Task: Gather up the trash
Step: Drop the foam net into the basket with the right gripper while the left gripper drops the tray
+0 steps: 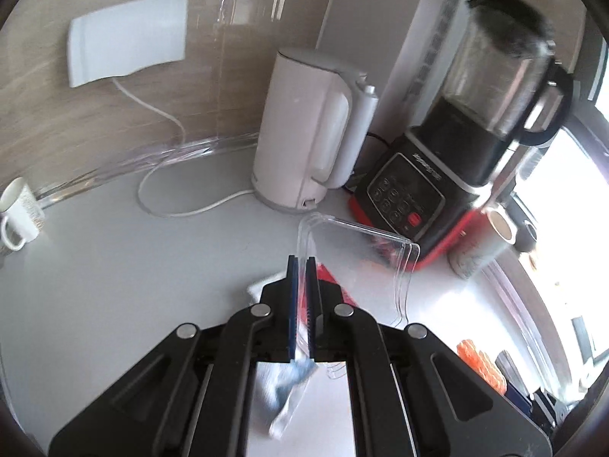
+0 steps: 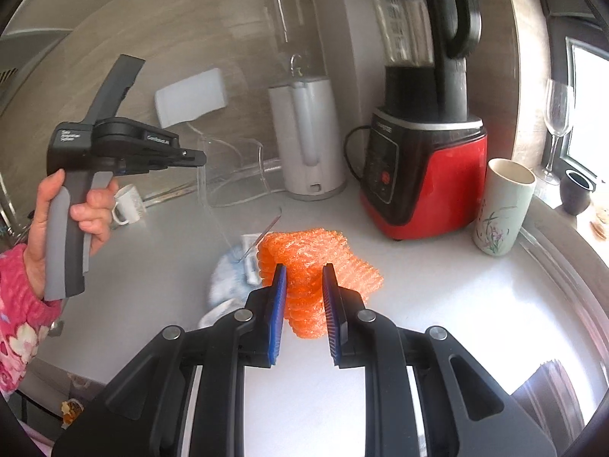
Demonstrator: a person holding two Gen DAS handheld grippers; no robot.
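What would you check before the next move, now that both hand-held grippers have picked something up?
1. Left hand-held gripper shut on the clear plastic lid: ok.
2. Lid lifted off the counter: ok.
3. Right hand-held gripper clamped on the orange foam net: ok.
4. Net clear of the blender: ok.
5. Crumpled blue-white wrapper collected: not ok, it lies on the counter.
6. Trash bin within reach: cannot tell.

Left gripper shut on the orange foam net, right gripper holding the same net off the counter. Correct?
No. The left gripper is shut on the clear plastic container, as the left wrist view shows. The right gripper does hold the orange foam net.
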